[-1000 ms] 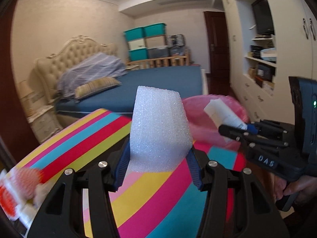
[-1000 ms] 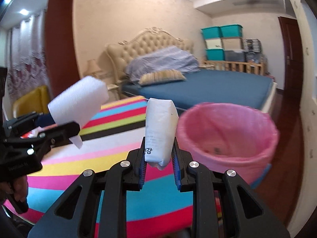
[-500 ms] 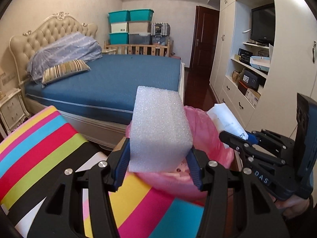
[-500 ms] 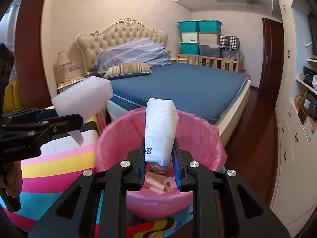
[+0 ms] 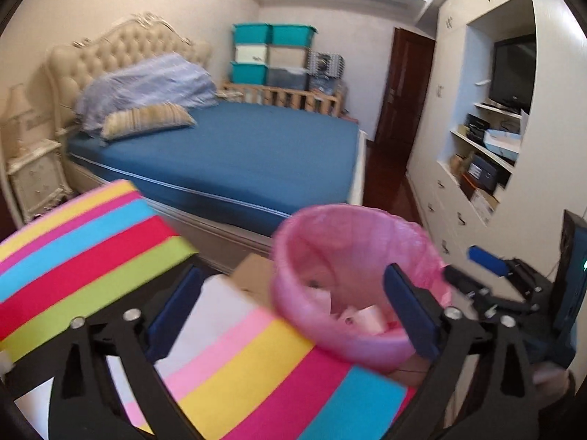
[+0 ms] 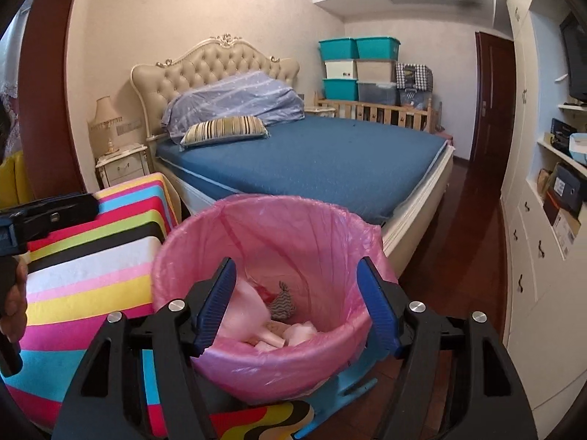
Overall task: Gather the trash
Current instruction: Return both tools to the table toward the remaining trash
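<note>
Jaws of the left hand-held gripper and right hand-held gripper are opening empty; their foam and packet are now lying in the pink bin.

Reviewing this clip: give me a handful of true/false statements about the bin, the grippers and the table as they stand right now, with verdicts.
1. The pink-lined bin already has trash in it. True.
2. The right gripper holds a white packet. False: its jaws are opening with nothing between them, over the bin.
3. The left gripper grips a foam block. False: its jaws are opening and hold nothing.
4. The striped tablecloth lies to the left of the bin in the right wrist view. True.
5. The bin liner is blue. False: it is pink.
</note>
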`<state>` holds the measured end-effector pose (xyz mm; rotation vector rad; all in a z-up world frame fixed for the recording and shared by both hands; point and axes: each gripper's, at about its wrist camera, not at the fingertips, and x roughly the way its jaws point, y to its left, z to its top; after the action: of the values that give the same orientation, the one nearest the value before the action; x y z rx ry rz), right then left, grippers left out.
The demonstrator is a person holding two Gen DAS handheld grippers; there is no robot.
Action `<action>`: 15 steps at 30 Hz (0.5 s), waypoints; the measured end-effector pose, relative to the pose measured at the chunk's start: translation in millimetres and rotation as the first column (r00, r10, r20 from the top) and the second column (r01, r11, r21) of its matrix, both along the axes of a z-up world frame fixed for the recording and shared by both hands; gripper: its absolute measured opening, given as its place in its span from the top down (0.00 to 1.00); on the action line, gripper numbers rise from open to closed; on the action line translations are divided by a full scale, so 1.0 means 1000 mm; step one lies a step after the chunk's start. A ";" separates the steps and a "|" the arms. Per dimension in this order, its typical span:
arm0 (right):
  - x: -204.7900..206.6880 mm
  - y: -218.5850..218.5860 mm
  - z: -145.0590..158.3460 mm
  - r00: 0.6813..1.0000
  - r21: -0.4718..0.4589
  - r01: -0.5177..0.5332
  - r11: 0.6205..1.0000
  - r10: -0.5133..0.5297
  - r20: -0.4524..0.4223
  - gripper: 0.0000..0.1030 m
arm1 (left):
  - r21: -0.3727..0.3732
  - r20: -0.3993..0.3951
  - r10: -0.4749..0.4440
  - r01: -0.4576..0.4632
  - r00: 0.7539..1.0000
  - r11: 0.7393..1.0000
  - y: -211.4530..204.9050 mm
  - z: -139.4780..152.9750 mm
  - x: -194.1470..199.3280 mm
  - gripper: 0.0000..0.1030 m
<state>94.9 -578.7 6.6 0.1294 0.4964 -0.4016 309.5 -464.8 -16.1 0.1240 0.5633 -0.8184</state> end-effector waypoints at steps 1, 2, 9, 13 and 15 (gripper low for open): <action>-0.003 0.003 0.002 1.000 0.008 -0.005 1.000 0.005 0.008 0.35 | 0.013 0.021 0.026 -0.027 0.999 1.000 0.014 0.000 -0.004 0.05; -0.005 0.008 0.005 1.000 0.017 -0.012 1.000 0.011 0.015 0.35 | 0.026 0.037 0.039 -0.040 0.999 0.999 0.030 -0.001 -0.009 0.05; 0.013 0.083 0.021 0.987 0.033 -0.162 0.986 0.161 0.030 0.33 | 0.106 0.127 0.126 -0.140 0.984 0.984 0.125 -0.012 -0.046 0.05; 0.035 0.135 0.019 0.961 0.058 -0.276 0.959 0.276 0.009 0.33 | 0.120 0.159 0.203 -0.223 0.966 0.967 0.192 -0.018 -0.063 0.05; 0.049 0.165 0.017 0.942 0.057 -0.334 0.941 0.335 -0.009 0.33 | 0.114 0.165 0.251 -0.271 0.954 0.956 0.232 -0.020 -0.072 0.05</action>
<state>143.9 -413.2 23.8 0.0921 0.5371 -0.0553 237.7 -232.5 -36.0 0.2280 0.4816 -0.5073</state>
